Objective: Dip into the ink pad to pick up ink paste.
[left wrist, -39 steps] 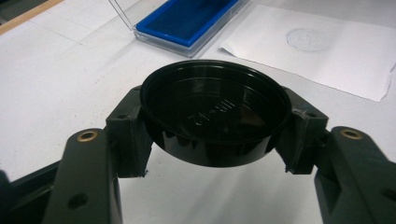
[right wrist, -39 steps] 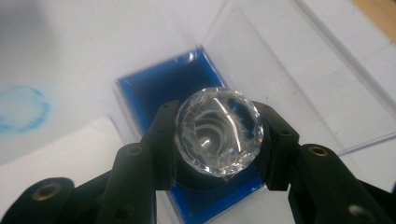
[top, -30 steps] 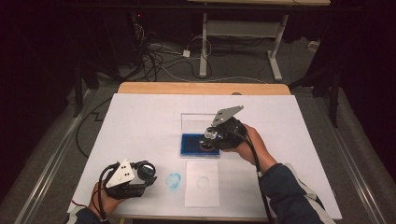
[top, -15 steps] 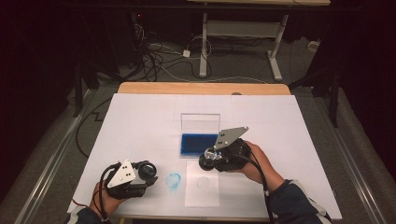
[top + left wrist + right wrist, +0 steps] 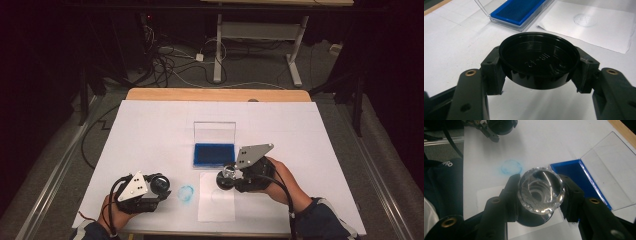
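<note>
My right gripper is shut on a round stamp with a clear faceted handle. It hovers over the top of a white paper sheet, just in front of a blue ink pad in a clear case. The sheet carries a faint round imprint. At the near left, my left gripper is shut on a shallow black round cap, held just above the table.
The ink pad's clear lid stands open behind it. A pale blue ring smear marks the white table cover between the two grippers. The table's wooden far edge borders a floor of cables and desk legs.
My right gripper has drawn back from over the ink pad toward me, carrying the stamp to above the paper sheet. The left gripper has stayed where it was.
</note>
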`<state>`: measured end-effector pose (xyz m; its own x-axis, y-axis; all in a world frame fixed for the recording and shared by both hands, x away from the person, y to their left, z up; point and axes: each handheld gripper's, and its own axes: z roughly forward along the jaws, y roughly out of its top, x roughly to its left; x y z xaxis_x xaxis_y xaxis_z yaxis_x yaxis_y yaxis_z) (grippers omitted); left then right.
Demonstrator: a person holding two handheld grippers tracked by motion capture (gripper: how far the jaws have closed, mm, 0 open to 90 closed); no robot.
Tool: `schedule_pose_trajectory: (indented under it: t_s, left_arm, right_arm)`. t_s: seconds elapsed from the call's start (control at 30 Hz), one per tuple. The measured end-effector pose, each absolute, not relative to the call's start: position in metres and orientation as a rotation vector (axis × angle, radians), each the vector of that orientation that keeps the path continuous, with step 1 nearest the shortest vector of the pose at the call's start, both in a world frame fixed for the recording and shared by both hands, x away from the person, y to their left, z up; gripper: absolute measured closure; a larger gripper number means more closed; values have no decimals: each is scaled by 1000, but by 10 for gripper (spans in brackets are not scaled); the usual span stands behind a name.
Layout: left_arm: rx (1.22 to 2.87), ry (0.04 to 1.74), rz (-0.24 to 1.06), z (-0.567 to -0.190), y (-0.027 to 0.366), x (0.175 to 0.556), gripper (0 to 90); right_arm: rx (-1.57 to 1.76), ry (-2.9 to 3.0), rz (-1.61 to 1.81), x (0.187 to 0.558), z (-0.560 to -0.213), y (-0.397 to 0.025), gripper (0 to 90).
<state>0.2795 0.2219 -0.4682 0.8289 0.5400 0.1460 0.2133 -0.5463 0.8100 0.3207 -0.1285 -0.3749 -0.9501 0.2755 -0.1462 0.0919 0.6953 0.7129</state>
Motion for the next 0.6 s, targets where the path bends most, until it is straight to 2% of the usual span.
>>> schedule_pose_trajectory:
  t_s: [0.6]
  left_arm:
    - [2155, 543, 475, -470, 221, 282, 362]
  right_arm:
    - [246, 2720, 1084, 316, -386, -120, 565]
